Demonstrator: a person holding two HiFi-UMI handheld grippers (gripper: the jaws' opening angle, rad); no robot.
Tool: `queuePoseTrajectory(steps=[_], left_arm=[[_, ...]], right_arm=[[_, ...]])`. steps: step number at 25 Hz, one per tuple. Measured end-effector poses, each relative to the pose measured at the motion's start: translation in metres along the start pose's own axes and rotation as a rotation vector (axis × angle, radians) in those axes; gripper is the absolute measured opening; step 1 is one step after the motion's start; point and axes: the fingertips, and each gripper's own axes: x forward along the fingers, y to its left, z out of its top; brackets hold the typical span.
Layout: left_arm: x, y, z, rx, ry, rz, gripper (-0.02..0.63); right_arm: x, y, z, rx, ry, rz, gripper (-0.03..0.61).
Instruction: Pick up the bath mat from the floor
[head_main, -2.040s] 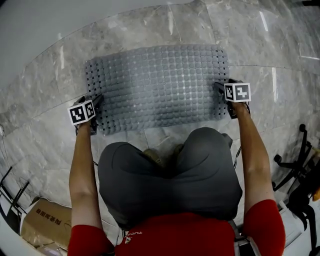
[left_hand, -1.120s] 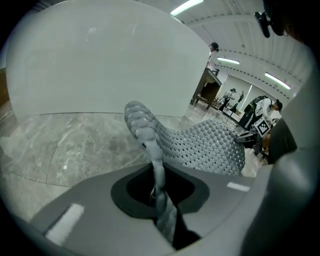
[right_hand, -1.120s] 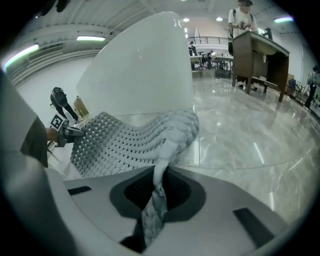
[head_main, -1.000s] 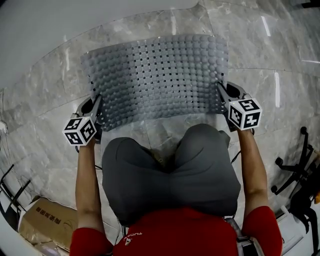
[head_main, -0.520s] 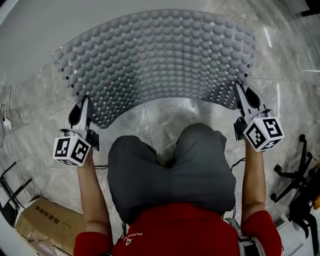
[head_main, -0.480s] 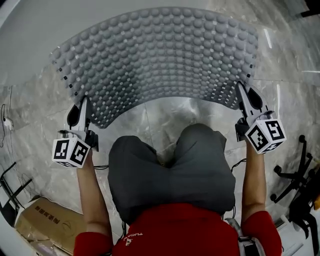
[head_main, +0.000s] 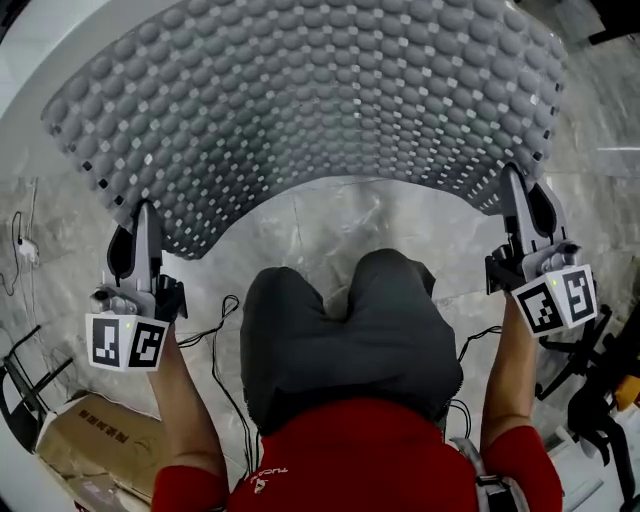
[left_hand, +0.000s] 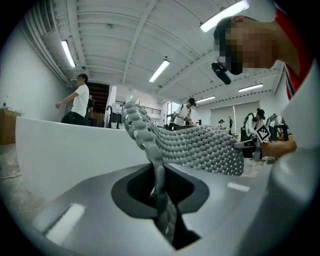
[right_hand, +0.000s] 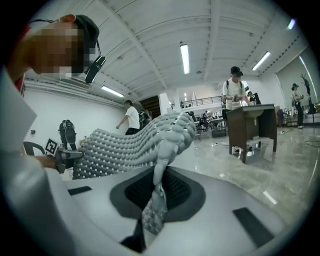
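The grey studded bath mat (head_main: 310, 100) hangs spread out in the air, high above the marble floor, and fills the upper part of the head view. My left gripper (head_main: 140, 215) is shut on its left near corner. My right gripper (head_main: 512, 185) is shut on its right near corner. In the left gripper view the mat's edge (left_hand: 159, 175) is pinched between the jaws and the mat runs off to the right. In the right gripper view the mat (right_hand: 157, 192) is pinched the same way and stretches away to the left.
Marble floor (head_main: 330, 225) lies under the mat, with the person's knees (head_main: 340, 320) below it. A cardboard box (head_main: 80, 440) sits at the lower left, a chair base (head_main: 600, 380) at the right. People (right_hand: 235, 92) and a desk (right_hand: 252, 122) stand in the room behind.
Both grippers have risen with the mat, which was lifted clear of the floor and now hangs higher and looms larger in the head view.
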Motion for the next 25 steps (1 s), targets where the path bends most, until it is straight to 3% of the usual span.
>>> queuePoseTrajectory(steps=[5,12,19,22,25], left_arm=[[-0.001,0.015,-0.013,-0.003,0.049,-0.003,0.049],[0.0,0.016,-0.012,0.01,0.013,-0.021,0.048],[-0.004,0.01,-0.014,-0.015,0.01,-0.026,0.048],[0.001,0.016,-0.01,0.021,-0.011,-0.026,0.048],[0.0,0.015,-0.013,0.009,-0.001,-0.011,0.049]], right_arm=[[0.016,0.01,-0.02,0.048,0.029,-0.016,0.034],[0.015,0.013,-0.028,0.071,-0.04,-0.049,0.034],[0.01,0.011,-0.027,0.062,-0.04,-0.054,0.034],[0.018,0.011,-0.034,0.071,-0.094,-0.059,0.034],[0.016,0.005,-0.032,0.063,-0.07,-0.042,0.034]])
